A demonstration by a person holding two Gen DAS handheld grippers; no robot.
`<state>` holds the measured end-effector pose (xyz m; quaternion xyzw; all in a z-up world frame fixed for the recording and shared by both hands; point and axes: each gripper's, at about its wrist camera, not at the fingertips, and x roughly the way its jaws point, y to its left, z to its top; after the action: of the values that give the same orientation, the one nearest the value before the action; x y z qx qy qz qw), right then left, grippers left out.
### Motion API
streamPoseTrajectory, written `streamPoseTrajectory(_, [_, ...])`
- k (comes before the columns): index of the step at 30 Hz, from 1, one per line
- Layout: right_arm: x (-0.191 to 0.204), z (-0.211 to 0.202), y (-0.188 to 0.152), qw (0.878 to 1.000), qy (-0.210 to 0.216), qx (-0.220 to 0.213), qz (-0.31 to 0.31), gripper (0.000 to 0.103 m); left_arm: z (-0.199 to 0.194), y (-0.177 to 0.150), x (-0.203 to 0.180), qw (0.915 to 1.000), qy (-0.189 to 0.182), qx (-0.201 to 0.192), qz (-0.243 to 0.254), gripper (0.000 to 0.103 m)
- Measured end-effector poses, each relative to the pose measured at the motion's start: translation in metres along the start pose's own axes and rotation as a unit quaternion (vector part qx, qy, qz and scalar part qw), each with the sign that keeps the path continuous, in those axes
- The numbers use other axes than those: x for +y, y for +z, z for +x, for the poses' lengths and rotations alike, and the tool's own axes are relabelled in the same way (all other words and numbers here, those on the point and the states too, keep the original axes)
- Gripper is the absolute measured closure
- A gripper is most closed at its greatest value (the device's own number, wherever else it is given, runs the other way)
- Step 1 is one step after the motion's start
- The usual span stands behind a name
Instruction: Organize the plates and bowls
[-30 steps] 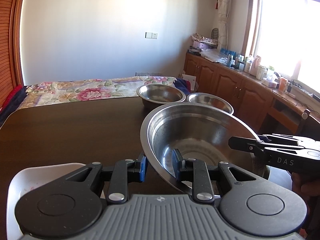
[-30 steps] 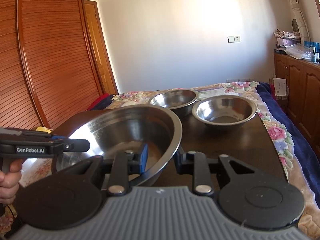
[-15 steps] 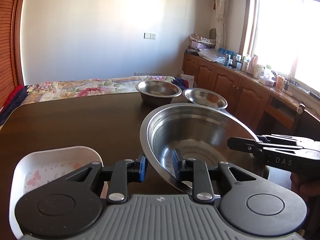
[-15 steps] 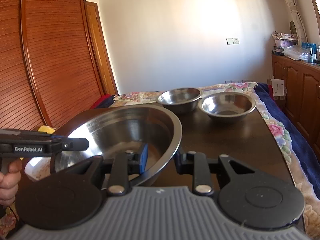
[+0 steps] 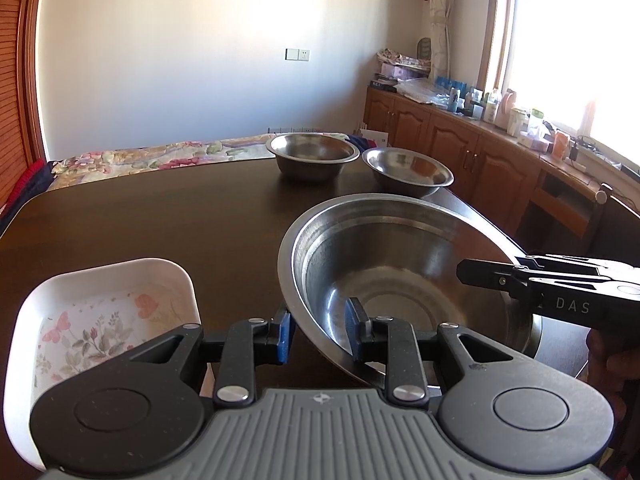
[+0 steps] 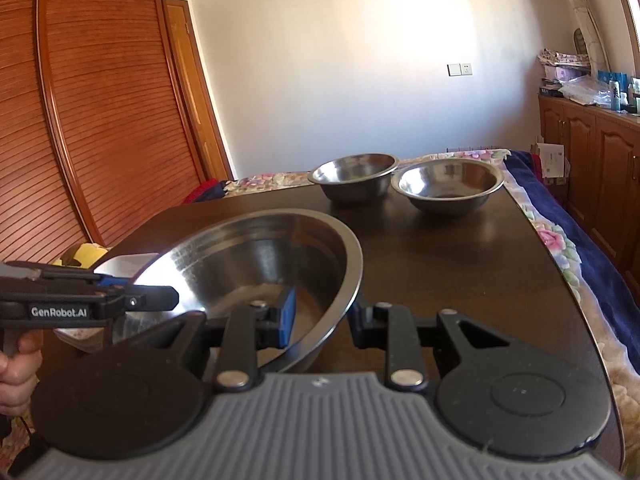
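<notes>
Carrying: large steel bowl (image 5: pixel 400 280), gripped at opposite sides of its rim by both tools.
Left gripper (image 5: pixel 318 334): jaws narrowed onto the near rim wall, one pad inside, one outside.
Right gripper (image 6: pixel 324 318): likewise clamped on the rim.
Left of left gripper: white floral dish (image 5: pixel 100 320) on the dark table (image 5: pixel 160 208).
Far ahead: two smaller steel bowls (image 5: pixel 314 156), (image 5: pixel 408 170), side by side, unstacked.
Progress: early; nothing is nested yet, and all the stacking appears still to do.

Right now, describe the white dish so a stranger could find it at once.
On the dark wooden table, look at the near corner beside the big steel bowl. The white dish sits there: squarish with rounded corners, flowers and butterflies printed inside, unlike the round metal bowls.
</notes>
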<state>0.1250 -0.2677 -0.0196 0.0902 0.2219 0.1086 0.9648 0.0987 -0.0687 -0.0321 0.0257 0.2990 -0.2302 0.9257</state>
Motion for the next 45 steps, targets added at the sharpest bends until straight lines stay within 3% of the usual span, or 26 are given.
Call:
streamPoseTrajectory(22, [0.000, 0.003, -0.002, 1.000, -0.001, 0.010, 0.004, 0.073, 0.004, -0.002, -0.001, 0.9999, -0.001, 0.010, 0.005, 0.071])
streamPoseTrajectory(26, [0.000, 0.003, -0.003, 1.000, -0.002, 0.010, 0.001, 0.073, 0.006, -0.002, -0.001, 0.9999, 0.002, 0.013, 0.004, 0.056])
streamPoseTrajectory(28, [0.000, 0.003, -0.003, 1.000, -0.004, 0.010, 0.000, 0.073, 0.006, -0.001, 0.002, 1.0000, 0.002, 0.009, -0.001, 0.036])
streamPoseTrajectory(29, [0.000, 0.003, -0.003, 1.000, -0.005, 0.009, 0.000, 0.073, 0.005, -0.001, 0.003, 1.0000, 0.002, 0.005, -0.005, 0.034])
streamPoseTrajectory(33, [-0.002, 0.002, -0.001, 1.000, -0.008, 0.010, -0.004, 0.055, 0.002, 0.004, 0.008, 0.9999, 0.006, -0.005, -0.012, 0.029])
streamPoseTrajectory(39, [-0.005, -0.003, 0.014, 0.999, -0.019, -0.003, -0.027, 0.053, -0.004, 0.015, 0.017, 0.9993, 0.020, -0.026, -0.020, 0.021])
streamPoseTrajectory(45, [-0.017, -0.009, 0.036, 0.998, -0.032, -0.030, -0.041, 0.049, -0.010, 0.038, 0.028, 0.9976, 0.030, -0.057, -0.026, 0.021])
